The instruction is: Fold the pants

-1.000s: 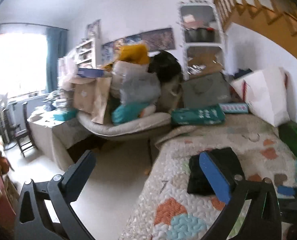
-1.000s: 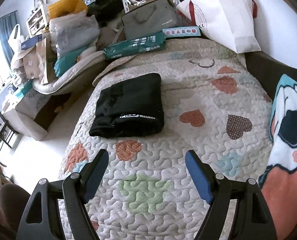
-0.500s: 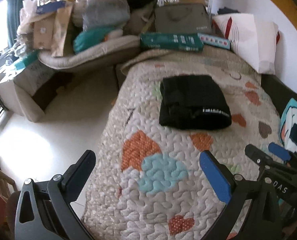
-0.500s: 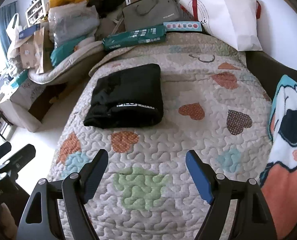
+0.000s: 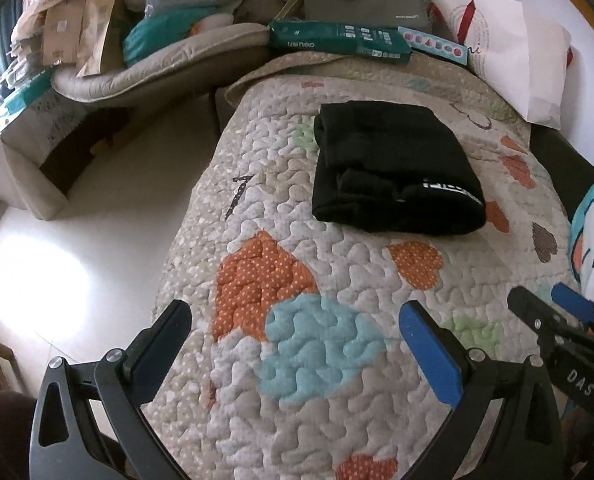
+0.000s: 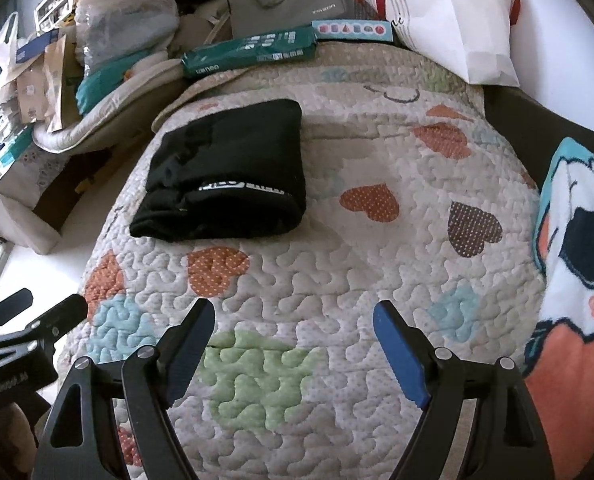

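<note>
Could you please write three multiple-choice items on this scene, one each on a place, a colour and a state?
1. Where do the pants lie?
A. On the quilt
B. On the floor
C. In the right gripper

2. What colour are the pants?
A. White
B. Black
C. Red

3. How do the two grippers stand?
A. Both shut on cloth
B. One open, one shut
C. Both open and holding nothing

Answers:
1. A: the folded bundle rests on the heart-patterned quilt, beyond both grippers.
2. B: the cloth is black, with a white printed strip near its front edge.
3. C: the left gripper and the right gripper each show fingers wide apart over bare quilt.
</note>
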Tool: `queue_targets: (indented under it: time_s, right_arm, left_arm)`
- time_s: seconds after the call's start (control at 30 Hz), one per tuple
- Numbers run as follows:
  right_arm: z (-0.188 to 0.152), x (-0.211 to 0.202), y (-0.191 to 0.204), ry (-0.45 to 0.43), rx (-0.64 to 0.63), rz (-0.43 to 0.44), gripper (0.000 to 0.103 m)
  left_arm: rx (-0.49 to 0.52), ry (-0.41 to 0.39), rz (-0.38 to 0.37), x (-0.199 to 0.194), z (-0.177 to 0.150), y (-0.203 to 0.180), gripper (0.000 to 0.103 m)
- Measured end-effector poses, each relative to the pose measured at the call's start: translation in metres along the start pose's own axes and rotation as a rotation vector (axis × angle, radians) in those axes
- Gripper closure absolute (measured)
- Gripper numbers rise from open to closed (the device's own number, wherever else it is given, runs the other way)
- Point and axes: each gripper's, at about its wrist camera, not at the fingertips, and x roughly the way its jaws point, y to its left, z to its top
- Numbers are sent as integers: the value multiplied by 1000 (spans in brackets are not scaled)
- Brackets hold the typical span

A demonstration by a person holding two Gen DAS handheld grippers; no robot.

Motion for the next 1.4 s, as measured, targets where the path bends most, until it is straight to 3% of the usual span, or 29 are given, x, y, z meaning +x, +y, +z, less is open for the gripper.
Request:
queue_targets:
  time_s: [0.4, 0.67, 1.4]
  right_arm:
    - [18, 32, 1, 15, 3, -73, 17]
    - [18, 44, 1, 45, 7, -66, 17]
    - [20, 44, 17, 8, -58, -74, 16]
  left_arm:
    - [-11, 43, -35, 52, 28, -10, 0]
    - [5, 72, -69, 69, 28, -17, 0]
    - [27, 44, -60, 61, 25, -14, 0]
